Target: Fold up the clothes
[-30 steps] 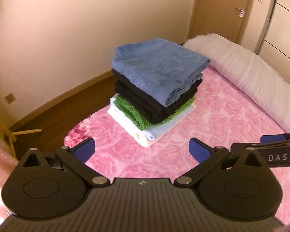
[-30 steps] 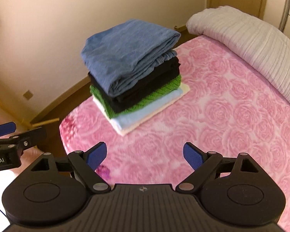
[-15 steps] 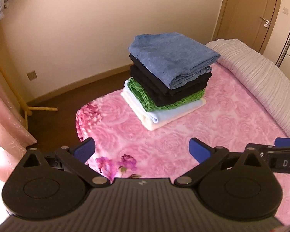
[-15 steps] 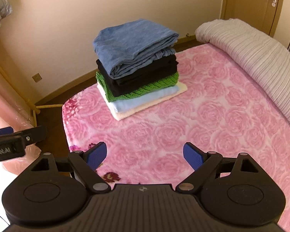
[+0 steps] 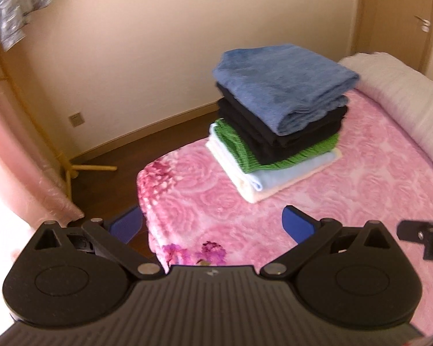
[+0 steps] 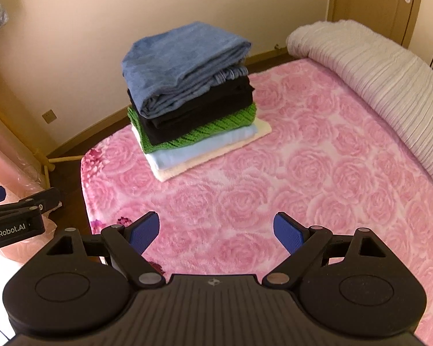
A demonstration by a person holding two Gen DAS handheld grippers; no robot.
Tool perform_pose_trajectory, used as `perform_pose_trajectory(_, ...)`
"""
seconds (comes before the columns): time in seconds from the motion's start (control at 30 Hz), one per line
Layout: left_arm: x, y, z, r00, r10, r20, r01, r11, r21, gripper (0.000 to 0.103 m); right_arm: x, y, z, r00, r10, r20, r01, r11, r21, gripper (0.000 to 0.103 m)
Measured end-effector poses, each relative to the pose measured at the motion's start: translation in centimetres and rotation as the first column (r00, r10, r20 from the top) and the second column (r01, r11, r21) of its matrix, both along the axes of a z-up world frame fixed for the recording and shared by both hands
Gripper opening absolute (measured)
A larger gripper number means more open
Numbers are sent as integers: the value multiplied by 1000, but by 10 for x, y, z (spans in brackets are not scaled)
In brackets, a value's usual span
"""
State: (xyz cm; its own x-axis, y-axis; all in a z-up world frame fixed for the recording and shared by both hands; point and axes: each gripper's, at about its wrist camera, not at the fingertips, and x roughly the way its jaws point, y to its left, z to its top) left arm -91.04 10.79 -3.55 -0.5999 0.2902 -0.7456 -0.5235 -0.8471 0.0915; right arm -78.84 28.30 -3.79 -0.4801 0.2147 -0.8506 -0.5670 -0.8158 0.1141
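Both grippers have been drawn back from the stack of folded clothes, which is now seen farther ahead than a second ago. Nothing is held by the left gripper or the right gripper; the jaws of each are spread wide. Ahead of both jaws, well apart from them, the stack is set on the pink blanket, blue on top. Beyond it to the right, a white quilt is laid.
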Motion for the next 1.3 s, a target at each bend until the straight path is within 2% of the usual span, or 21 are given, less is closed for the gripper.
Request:
perform_pose_trajectory(0.17,-4,12,-7,1000,-8,16,8,1000,1,102,-9,10,-11,1000,15,20,-15,1000,-17,89)
perform_pose_trajectory(0.6,-13,50,-33,988,-77,134,80,997,-20,102,-23,45,-35,999,-3,53,6,998,-64,89)
perform_pose_trajectory(1.03,-27,79,-39,987,-74,142,81,996,-39,102,-35,73,-45,998,-16,60,20,997,-79,89)
perform_pose_trajectory(1.2,-33,83,-37,987,-61,147,64,998,-17,102,-37,80,-43,998,-19,53,23,997,-78,89)
perform_pose_trajectory(1.3,-35,82,-33,991,-59,122,60,998,-11,102,-39,82,-41,999,-21,49,25,997,-78,89)
